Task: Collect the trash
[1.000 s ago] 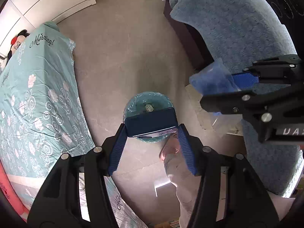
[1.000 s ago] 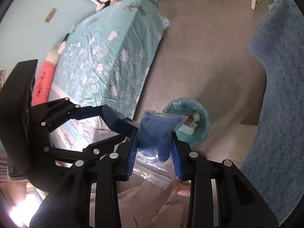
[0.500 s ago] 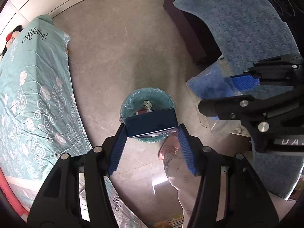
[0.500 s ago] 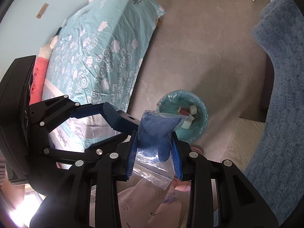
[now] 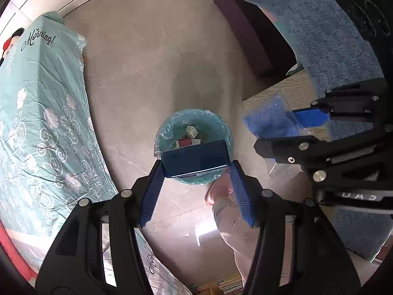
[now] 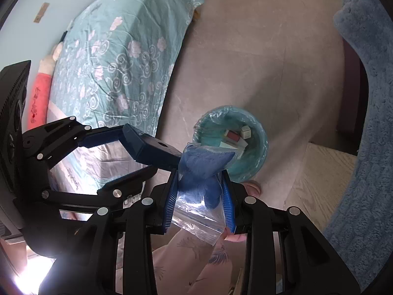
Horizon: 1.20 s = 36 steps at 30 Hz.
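The left hand-held gripper (image 5: 196, 169) clamps a dark phone (image 5: 195, 158) at centre frame, over the teal trash bin (image 5: 169, 132). The right hand-held gripper (image 6: 200, 184) grips a plastic bag of blue material (image 6: 202, 172). The bin now sits higher in frame than before.

Both wrist cameras look steeply down from well above the grey floor (image 5: 152, 78), sharing the round teal-lined bin (image 5: 172, 125) (image 6: 258, 132) and floral teal bedspread (image 5: 36, 113) (image 6: 118, 49).
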Available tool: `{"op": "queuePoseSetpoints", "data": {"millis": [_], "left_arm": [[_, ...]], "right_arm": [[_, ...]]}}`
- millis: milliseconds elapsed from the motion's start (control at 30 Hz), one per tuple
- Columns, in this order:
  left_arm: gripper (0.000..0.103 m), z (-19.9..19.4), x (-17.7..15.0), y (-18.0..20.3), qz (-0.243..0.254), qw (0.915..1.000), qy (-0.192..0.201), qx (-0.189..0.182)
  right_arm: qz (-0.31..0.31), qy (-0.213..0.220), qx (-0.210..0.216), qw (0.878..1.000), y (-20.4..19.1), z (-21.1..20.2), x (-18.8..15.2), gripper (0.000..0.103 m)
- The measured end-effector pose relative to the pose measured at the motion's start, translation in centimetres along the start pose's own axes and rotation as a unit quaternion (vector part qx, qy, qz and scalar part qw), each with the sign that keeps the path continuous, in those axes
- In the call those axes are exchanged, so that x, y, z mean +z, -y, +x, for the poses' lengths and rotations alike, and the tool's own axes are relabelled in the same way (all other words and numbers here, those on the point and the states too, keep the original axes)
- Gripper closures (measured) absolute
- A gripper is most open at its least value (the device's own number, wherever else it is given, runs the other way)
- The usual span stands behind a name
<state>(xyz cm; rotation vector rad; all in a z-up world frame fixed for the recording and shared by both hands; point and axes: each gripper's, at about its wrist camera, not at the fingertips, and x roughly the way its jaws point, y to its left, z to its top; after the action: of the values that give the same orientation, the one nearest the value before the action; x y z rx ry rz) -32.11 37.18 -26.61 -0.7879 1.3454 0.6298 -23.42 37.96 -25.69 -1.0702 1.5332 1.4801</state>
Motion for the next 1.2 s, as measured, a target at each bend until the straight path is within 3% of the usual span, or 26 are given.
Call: {"op": "queuePoseSetpoints", "data": {"millis": [667, 767, 833, 1200], "left_arm": [[0.05, 1.6, 1.2, -0.2, 0.019, 0.9996, -0.018, 0.008], [0.05, 1.7, 1.3, -0.3, 0.017, 0.9996, -0.02, 0.012], [0.045, 1.8, 1.2, -0.4, 0.014, 0.9995, -0.021, 0.016], [0.031, 1.5, 1.1, -0.5, 0.013, 0.9994, -0.018, 0.026]], "right_arm": [[0.027, -0.004, -0.016, 1.0, 1.2, 1.8, 0.5, 0.069], [0.029, -0.003, -0.016, 0.999, 1.2, 1.8, 0.5, 0.063], [0.03, 0.004, -0.015, 0.999, 1.3, 1.6, 0.5, 0.051], [0.034, 0.012, -0.016, 0.999, 2.2, 0.8, 0.3, 0.051]]}}
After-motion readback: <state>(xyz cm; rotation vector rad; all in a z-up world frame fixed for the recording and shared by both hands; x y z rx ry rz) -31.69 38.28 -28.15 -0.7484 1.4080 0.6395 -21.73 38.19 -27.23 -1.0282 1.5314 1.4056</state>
